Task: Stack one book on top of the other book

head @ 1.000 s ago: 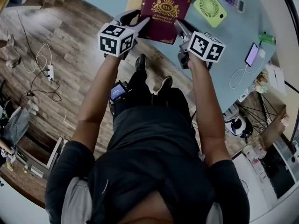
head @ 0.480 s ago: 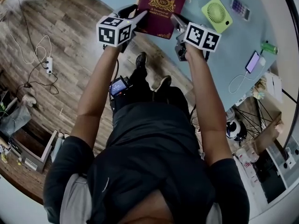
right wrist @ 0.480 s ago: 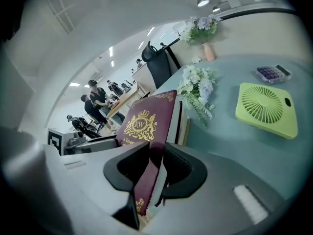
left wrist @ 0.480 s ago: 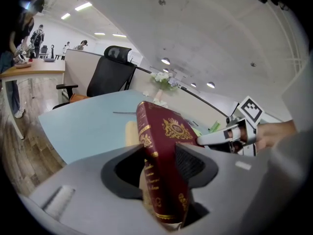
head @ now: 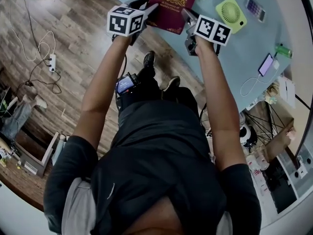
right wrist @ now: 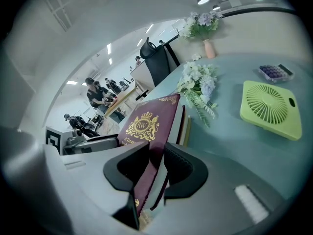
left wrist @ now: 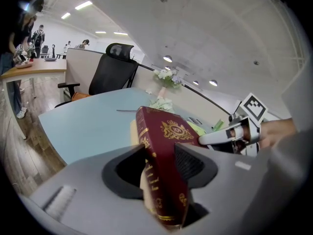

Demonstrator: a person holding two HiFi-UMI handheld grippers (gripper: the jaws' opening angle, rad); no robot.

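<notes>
Nearest to me, the person's arms are stretched out further than a second ago. Both tongs and the maroon book (head: 173, 4) have travelled away from the body, off the table's near edge and deeper over the table (head: 234, 58).

The left gripper (head: 148, 8) is clamped on the book's near-left corner, spine side. The right gripper (head: 188, 16) is clamped on its near-right edge, with cover and pages pinched between the pads. In the left gripper view the book sits tilted in the jaws, so it is being carried rather than lying flat.

Just beyond and below it, the right gripper view shows a tan edge (right wrist: 187, 125). That is probably the second book, lying on the table. I cannot tell whether the maroon one is touching it yet. To my eye the shift brings the carried book roughly over its target, and lowering and release are not yet done.

By my count:
- two grippers
- one maroon book in hand, and apparently one tan book beneath it
- to the right, one green fan (head: 231, 12)
- further right, one phone on a cable (head: 265, 64)
- beyond the fan, one calculator (head: 255, 9)
- farther off, two bunches of flowers, one beside the books (right wrist: 198, 84) and one in a vase (right wrist: 203, 26) at the far edge
</notes>
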